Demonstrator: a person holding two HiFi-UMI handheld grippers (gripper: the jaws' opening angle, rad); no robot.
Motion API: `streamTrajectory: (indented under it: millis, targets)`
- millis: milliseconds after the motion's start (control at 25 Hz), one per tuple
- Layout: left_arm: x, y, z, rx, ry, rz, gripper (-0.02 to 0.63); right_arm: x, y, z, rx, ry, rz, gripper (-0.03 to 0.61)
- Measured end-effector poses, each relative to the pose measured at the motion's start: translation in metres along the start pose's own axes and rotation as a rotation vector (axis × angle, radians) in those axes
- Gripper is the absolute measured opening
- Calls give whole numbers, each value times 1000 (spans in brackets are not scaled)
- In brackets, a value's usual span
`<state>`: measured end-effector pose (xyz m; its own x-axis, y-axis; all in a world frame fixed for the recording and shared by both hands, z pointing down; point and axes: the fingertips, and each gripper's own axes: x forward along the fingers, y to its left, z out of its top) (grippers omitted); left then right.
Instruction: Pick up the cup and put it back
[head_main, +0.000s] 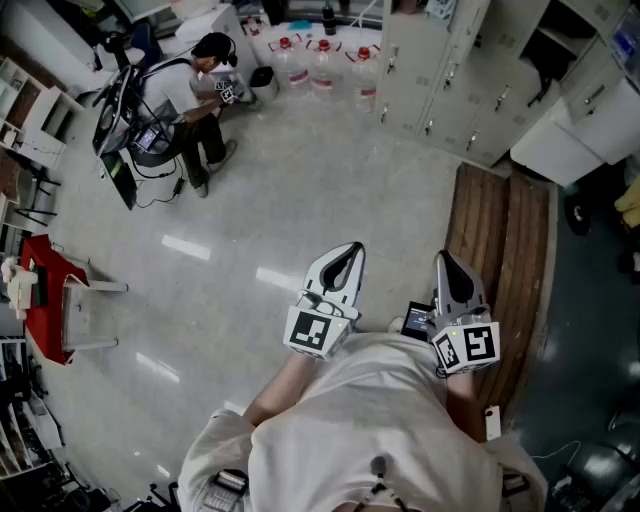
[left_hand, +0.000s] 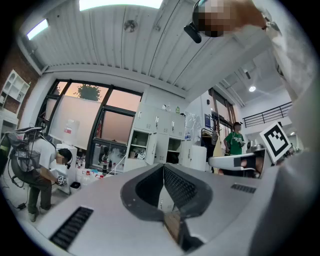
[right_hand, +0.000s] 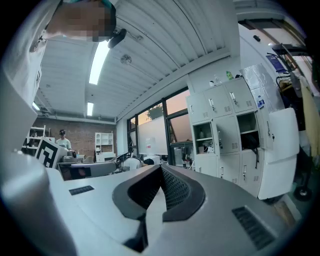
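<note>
Grey-white left gripper (head_main: 343, 255) and right gripper (head_main: 446, 262) are held level, side by side, before the person's chest in the head view, the right near a wooden bench (head_main: 500, 240). In the left gripper view, the jaws are closed together on nothing. In the right gripper view, the jaws are likewise closed and empty. Where the cup is cannot be told.

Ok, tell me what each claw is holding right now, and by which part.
Nothing is held. The left claw and the right claw are both shut, tips together, with nothing between them.
</note>
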<state>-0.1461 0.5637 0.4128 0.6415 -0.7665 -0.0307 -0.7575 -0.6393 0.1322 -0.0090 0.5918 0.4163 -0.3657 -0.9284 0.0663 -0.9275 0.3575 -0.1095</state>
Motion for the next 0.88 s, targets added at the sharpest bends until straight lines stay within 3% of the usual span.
streamTrajectory:
  millis: [160, 400, 680, 880]
  targets:
    - [19, -46, 3, 16, -36, -9, 9, -37, -39, 6, -16, 2, 6, 25]
    - [35, -118, -15, 3, -16, 14, 9, -86, -99, -2, -25, 12, 18, 25]
    - [40, -151, -29, 7, -4, 96, 9, -111, -132, -5, -21, 8, 73, 25]
    - [44, -165, -33, 42, -7, 112, 9, -118, -146, -8, 1, -2, 90, 25]
